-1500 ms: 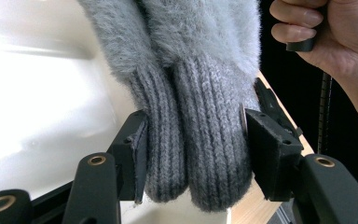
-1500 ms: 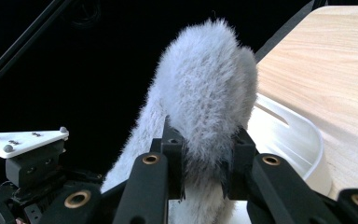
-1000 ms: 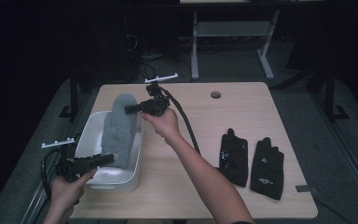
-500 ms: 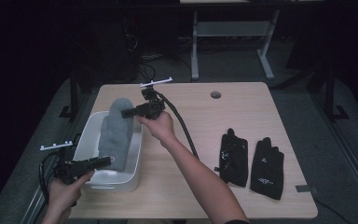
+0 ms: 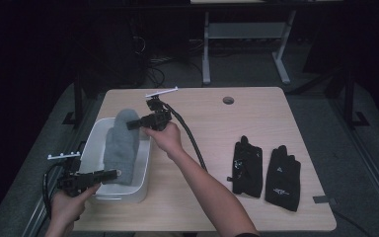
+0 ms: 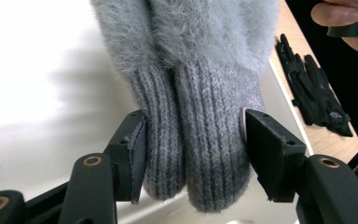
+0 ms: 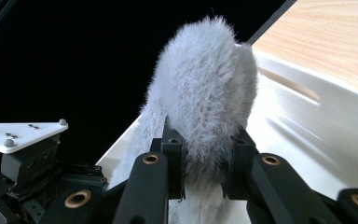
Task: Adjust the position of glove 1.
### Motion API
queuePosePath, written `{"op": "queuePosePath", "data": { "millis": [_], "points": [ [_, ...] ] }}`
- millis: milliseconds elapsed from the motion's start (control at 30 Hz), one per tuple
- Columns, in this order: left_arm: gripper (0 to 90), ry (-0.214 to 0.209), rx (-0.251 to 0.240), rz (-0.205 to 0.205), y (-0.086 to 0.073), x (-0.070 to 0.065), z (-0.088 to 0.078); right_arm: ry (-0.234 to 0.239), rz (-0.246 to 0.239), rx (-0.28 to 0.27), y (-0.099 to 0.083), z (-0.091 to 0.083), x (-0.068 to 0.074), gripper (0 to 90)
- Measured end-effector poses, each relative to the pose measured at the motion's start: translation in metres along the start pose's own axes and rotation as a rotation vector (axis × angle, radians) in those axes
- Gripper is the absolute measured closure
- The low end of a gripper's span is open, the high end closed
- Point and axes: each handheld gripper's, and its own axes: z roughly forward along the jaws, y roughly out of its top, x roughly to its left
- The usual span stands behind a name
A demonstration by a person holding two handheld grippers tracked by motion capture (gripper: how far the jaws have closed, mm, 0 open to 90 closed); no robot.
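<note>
A pair of fuzzy grey mittens (image 5: 121, 148) lies lengthwise in a white bin (image 5: 91, 148) at the table's left. My right gripper (image 5: 131, 124) is shut on the mittens' fuzzy tip (image 7: 205, 93) at the far end of the bin (image 7: 307, 121), holding it raised over the rim. My left gripper (image 5: 113, 173) is at the near end. Its pads sit on either side of the two ribbed knit cuffs (image 6: 200, 140) and press them lightly, just above the bin's floor (image 6: 37, 93).
Two black gloves (image 5: 246, 165) (image 5: 281, 177) lie side by side on the wooden table (image 5: 256, 123) to the right. A cable hole (image 5: 228, 100) sits near the far edge. Dark floor and a desk frame lie beyond the table.
My right hand has come down a little with the mittens' tip, so the mittens now lie lower in the bin. The left hand has stayed in place.
</note>
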Motion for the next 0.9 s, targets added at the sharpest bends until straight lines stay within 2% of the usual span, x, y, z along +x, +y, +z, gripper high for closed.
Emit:
{"op": "queuePosePath", "data": {
  "millis": [300, 433, 467, 500, 533, 600, 633, 900],
  "points": [
    [40.9, 0.029, 0.017, 0.014, 0.001, -0.001, 0.001, 0.005, 0.011, -0.004, -0.005, 0.003, -0.003, 74.4],
    [35.3, 0.049, 0.003, 0.01, 0.0, -0.003, 0.0, 0.011, 0.02, -0.006, -0.007, 0.003, -0.005, 74.6],
    [35.5, 0.069, -0.035, 0.025, -0.001, -0.004, -0.004, 0.01, 0.018, 0.002, -0.009, 0.005, -0.007, 74.8],
    [35.9, 0.069, -0.035, 0.025, -0.001, -0.004, -0.004, 0.01, 0.018, 0.002, -0.009, 0.005, -0.007, 74.8],
    [36.3, 0.06, -0.051, 0.034, -0.002, -0.007, -0.007, 0.011, 0.008, 0.029, -0.011, 0.01, -0.007, 74.9],
    [37.1, 0.063, -0.045, 0.045, -0.003, -0.009, -0.006, -0.013, -0.005, 0.046, -0.014, 0.017, -0.007, 74.9],
    [37.1, 0.06, -0.045, 0.045, -0.003, -0.01, -0.005, -0.005, 0.006, 0.055, -0.014, 0.019, -0.008, 74.9],
    [37.4, 0.052, -0.05, 0.058, -0.002, -0.012, -0.004, -0.022, -0.012, 0.072, -0.014, 0.025, -0.009, 70.3]
  ]
}}
